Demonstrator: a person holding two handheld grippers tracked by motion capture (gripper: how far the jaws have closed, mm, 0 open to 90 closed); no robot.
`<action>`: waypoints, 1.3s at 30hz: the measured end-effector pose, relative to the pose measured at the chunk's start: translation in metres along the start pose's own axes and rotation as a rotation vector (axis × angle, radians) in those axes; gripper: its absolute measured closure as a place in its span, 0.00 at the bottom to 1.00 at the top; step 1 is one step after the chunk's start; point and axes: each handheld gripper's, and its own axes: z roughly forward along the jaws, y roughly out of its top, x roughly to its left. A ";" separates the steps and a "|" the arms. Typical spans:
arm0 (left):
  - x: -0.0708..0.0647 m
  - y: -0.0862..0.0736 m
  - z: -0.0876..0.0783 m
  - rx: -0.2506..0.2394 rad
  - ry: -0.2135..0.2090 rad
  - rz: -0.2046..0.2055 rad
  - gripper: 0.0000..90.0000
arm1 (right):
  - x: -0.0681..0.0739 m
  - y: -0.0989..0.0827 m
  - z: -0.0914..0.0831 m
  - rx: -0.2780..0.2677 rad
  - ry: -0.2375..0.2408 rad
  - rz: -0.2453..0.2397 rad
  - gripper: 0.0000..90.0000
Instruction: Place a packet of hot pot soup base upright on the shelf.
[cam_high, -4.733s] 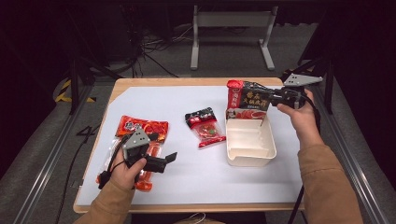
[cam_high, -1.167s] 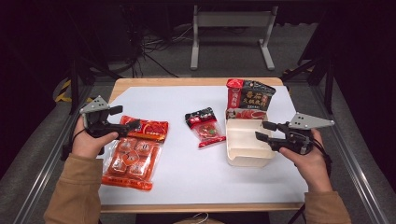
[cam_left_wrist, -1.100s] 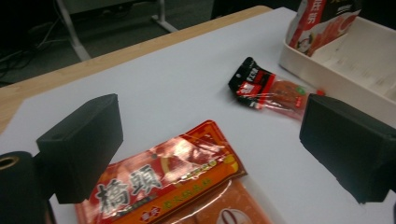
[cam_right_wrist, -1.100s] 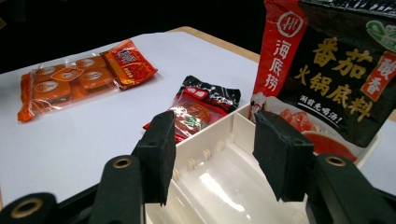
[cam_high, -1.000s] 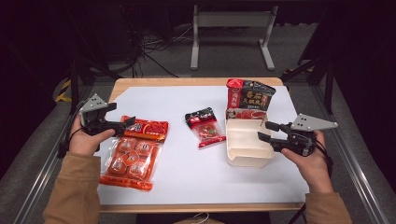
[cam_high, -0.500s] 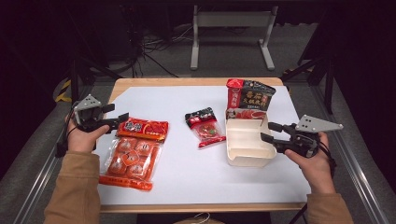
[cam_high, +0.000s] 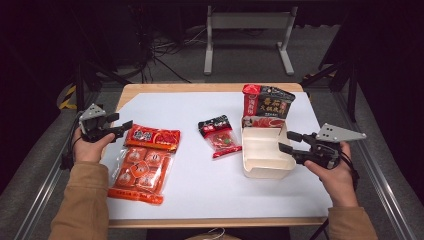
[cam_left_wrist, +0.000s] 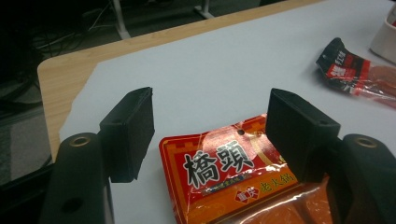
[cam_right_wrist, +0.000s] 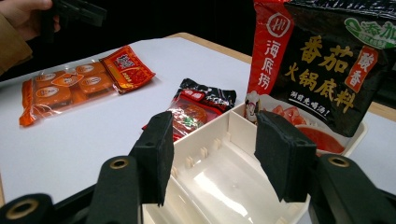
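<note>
Orange snack pack (cam_high: 144, 161), flat at the near-left of the white surface (cam_high: 200, 185), its sealed header between the left gripper (cam_left_wrist: 210, 126) jaws, which have just been closing but stand apart, likely lining up a pinch. White divided tray (cam_high: 262, 152), right of centre; right gripper (cam_right_wrist: 212, 154) jaws apart over its rim. Small red sachet (cam_high: 220, 136) mid-surface; black hotpot-base pouch (cam_high: 267, 102) standing in the tray's far compartment.
</note>
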 end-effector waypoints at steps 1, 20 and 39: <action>0.002 -0.002 0.002 0.010 0.007 -0.003 0.37 | 0.000 0.000 0.000 0.000 0.001 0.001 0.52; 0.022 -0.024 0.037 0.137 -0.029 -0.118 0.40 | 0.002 -0.007 0.000 0.024 -0.001 0.011 0.51; 0.027 -0.035 0.060 0.212 -0.096 -0.141 0.44 | 0.003 -0.013 -0.006 0.030 -0.010 0.024 0.50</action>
